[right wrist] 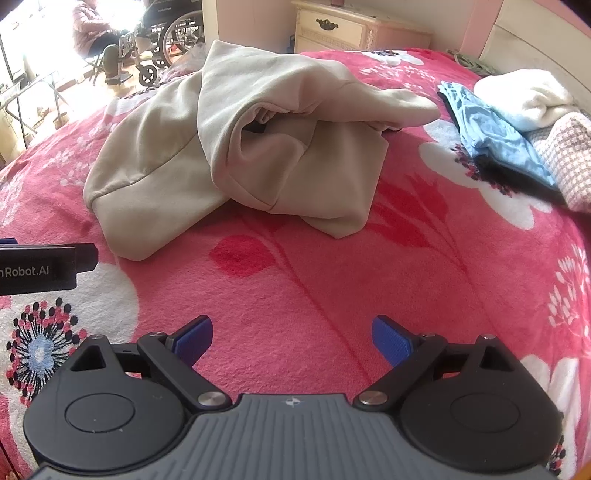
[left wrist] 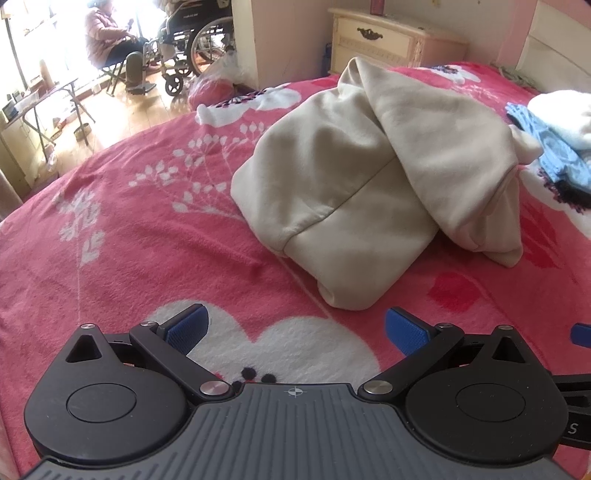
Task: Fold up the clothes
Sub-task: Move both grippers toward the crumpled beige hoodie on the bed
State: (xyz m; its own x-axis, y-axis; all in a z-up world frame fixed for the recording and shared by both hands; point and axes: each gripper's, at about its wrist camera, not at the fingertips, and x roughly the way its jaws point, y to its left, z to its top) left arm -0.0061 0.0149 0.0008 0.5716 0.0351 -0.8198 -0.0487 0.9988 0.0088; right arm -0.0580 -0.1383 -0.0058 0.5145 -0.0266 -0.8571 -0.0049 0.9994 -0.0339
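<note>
A bedroom in a home. Under and ahead of the fingers spreads a bed [left wrist: 129, 240] with a pink flowered blanket [right wrist: 332, 277], clothes lying on it. Beyond its far edge stands a cream nightstand [left wrist: 384, 40] with an ornate drawer pull. Far off to the left of the fingers are a wood floor [left wrist: 122, 118], a wheelchair [left wrist: 195, 44] and a seated person [left wrist: 107, 37] by a bright window.

Daylight floods in from a blown-out bright window [left wrist: 44, 33] at ten o'clock in both views, washing out detail there and glaring off the wooden floor [left wrist: 122, 122]. The pink floral fleece blanket [left wrist: 147, 240] is evenly, softly lit with faint shadows. Fisheye curvature bends the edges; corners darken; the far room is slightly soft.
</note>
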